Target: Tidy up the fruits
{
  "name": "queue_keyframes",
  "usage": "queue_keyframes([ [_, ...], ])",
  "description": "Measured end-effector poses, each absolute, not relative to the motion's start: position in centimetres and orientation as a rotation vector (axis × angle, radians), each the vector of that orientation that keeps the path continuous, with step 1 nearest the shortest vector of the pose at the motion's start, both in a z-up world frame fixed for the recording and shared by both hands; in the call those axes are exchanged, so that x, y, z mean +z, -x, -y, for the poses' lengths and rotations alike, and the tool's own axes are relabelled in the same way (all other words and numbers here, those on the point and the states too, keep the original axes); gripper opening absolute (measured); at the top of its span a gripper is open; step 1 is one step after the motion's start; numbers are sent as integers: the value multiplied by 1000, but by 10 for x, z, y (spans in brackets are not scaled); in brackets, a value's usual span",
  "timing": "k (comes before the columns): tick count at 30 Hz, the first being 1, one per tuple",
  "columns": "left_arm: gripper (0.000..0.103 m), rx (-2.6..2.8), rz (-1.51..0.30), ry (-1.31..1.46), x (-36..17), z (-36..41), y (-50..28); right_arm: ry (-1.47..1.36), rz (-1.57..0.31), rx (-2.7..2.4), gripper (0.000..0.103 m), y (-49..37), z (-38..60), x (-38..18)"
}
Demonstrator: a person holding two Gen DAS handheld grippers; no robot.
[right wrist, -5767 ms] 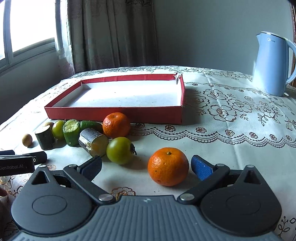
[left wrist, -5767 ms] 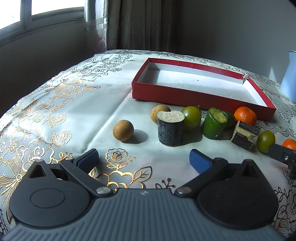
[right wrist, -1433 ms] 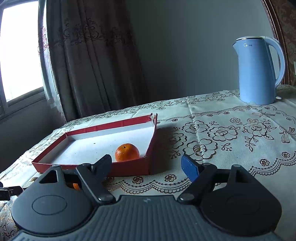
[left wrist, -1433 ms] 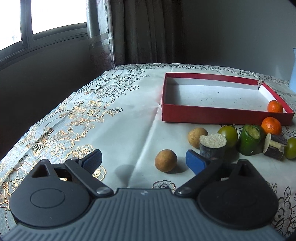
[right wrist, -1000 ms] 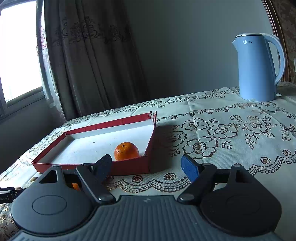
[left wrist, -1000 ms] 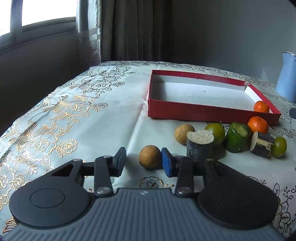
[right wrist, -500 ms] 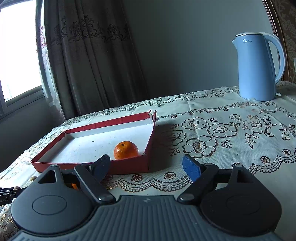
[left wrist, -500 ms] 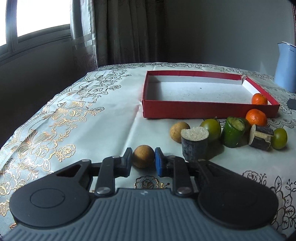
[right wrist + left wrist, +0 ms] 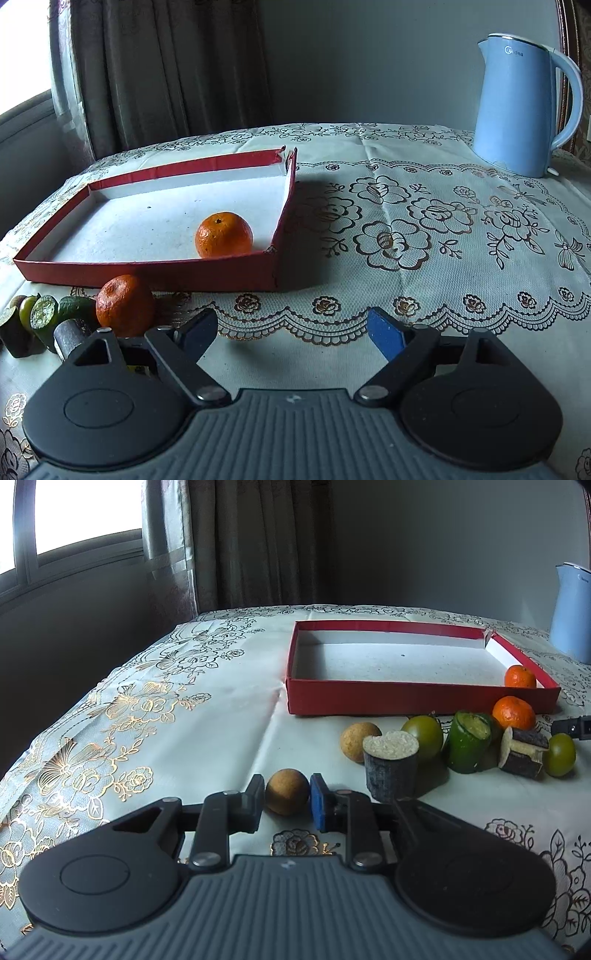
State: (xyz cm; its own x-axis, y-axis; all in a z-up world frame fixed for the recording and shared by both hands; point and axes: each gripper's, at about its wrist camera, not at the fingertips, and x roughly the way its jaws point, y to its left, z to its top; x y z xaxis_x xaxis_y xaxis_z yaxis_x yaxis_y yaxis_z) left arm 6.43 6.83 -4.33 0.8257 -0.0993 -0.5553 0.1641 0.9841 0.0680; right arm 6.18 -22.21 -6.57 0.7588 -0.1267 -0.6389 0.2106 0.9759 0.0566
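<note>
Kettle brand: "Midea" stands printed near the top of the pale blue electric kettle (image 9: 517, 107).
Other text: none legible.

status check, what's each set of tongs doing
Left tongs shut on small round brown fruit. Right tongs opening, empty. One orange in red tray.

Two oranges: one in the red tray (image 9: 413, 698), at (image 9: 520, 676), one outside, at (image 9: 513, 712). Two brown round fruits (image 9: 287, 792), (image 9: 356, 740). Two green round fruits (image 9: 423, 733), (image 9: 561, 755). Two dark cut cylinders (image 9: 391, 768), (image 9: 522, 753). One green cut cylinder (image 9: 469, 747). One blue kettle (image 9: 517, 107).
</note>
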Motion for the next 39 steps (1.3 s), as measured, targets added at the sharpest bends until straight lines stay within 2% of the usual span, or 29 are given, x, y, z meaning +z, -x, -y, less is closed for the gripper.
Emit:
queue_keyframes([
  [2,25,-141,-584,-110,-43,-69,-65,-87,-702,-206,94,-64,216,-66],
  [3,25,-139,-584,-109,-43,-69,-65,-88,-708,-221,99,-65,217,-67],
  [5,25,-137,-584,-113,-43,-68,-65,-114,-718,-223,101,-66,221,-67],
  [13,25,-113,-598,-132,-40,-63,-65,-114,-718,-222,102,-66,220,-67],
  [20,25,-85,-558,-151,-15,-50,-72,-115,-718,-222,102,-66,220,-67],
  [29,25,-66,-499,-209,13,-12,-108,-113,-719,-219,103,-66,219,-66],
  [39,25,-68,-514,-226,14,17,-161,-139,-702,-210,103,-65,223,-66],
])
